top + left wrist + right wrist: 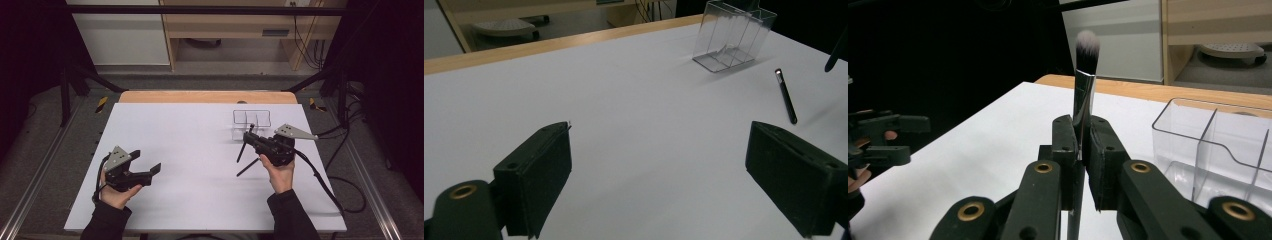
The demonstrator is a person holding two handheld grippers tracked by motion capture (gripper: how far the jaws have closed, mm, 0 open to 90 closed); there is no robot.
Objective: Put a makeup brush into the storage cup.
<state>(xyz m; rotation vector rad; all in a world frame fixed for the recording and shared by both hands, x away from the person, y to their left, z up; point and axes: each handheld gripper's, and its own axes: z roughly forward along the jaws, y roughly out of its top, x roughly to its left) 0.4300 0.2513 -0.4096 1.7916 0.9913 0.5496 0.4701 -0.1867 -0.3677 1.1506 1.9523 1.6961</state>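
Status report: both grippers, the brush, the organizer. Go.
Right gripper shut on makeup brush, bristles up, beside clear organizer. Left gripper open, holding nothing, over bare table. Second black tool lies loose near organizer. Nothing blocks the compartments.

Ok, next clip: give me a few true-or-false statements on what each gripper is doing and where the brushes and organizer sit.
1. The right gripper is shut on a makeup brush. True.
2. The left gripper holds a brush. False: its jaws stand wide apart with nothing between them.
3. The clear organizer already holds several brushes. False: its compartments look empty.
4. A second black brush lies on the white table. True.
5. The held brush points bristles-up in the right gripper view. True.
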